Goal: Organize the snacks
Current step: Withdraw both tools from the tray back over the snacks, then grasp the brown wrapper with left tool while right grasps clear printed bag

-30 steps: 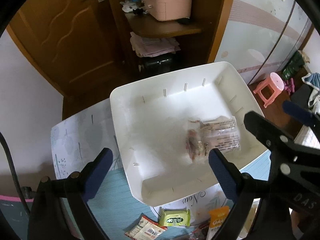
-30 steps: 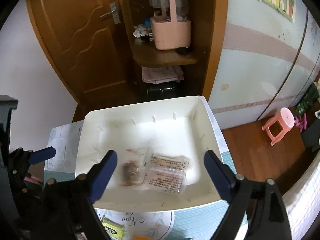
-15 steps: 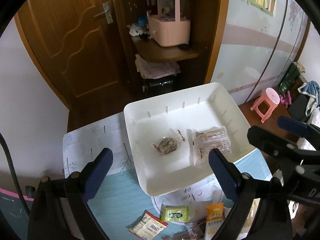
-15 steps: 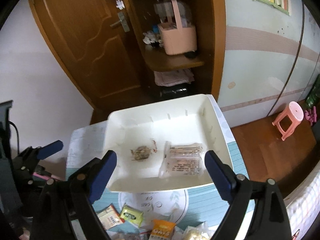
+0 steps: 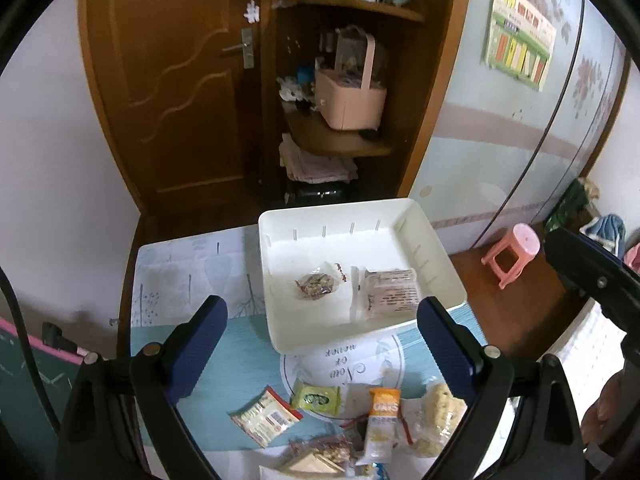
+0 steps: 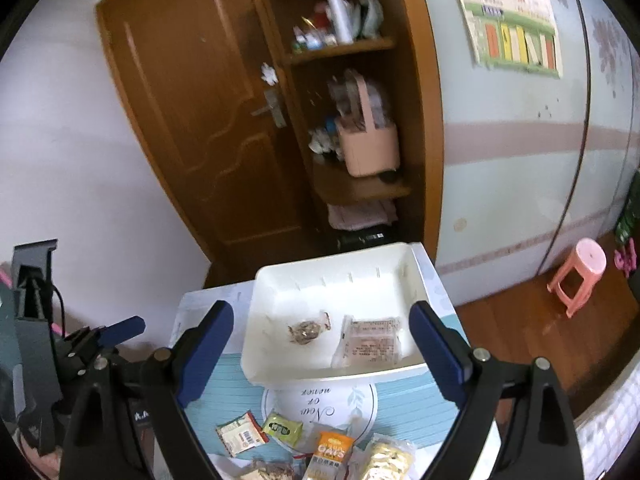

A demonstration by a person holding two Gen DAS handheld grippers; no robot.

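In the white tray (image 5: pixel 280 336) we see two snacks lying side by side: a clear packet with a dark nutty cluster (image 5: pixel 316 285) on the left and a flat clear packet with printed text (image 5: pixel 390 294) just to its right, close but not overlapping. A second ago these two lay bunched together and blurred near the tray's right side; now they rest apart and flat. The tray sits at the far end of the table (image 5: pixel 240 360), on its teal cloth.

Nearer us, loose on the table, lie a red-edged packet (image 5: pixel 264 416), a green packet (image 5: pixel 316 398), an orange oats bar (image 5: pixel 382 420) and a pale puffed bar (image 5: pixel 438 412). Only some of these showed earlier; both views have drawn back and risen, so the tray looks smaller and the pile has come into sight.

Our left gripper (image 5: pixel 320 344) and right gripper (image 6: pixel 322 346) both stand with jaws wide apart and nothing between them, as before. Beyond the table we see the pink basket (image 5: pixel 352 100) on a wooden shelf.
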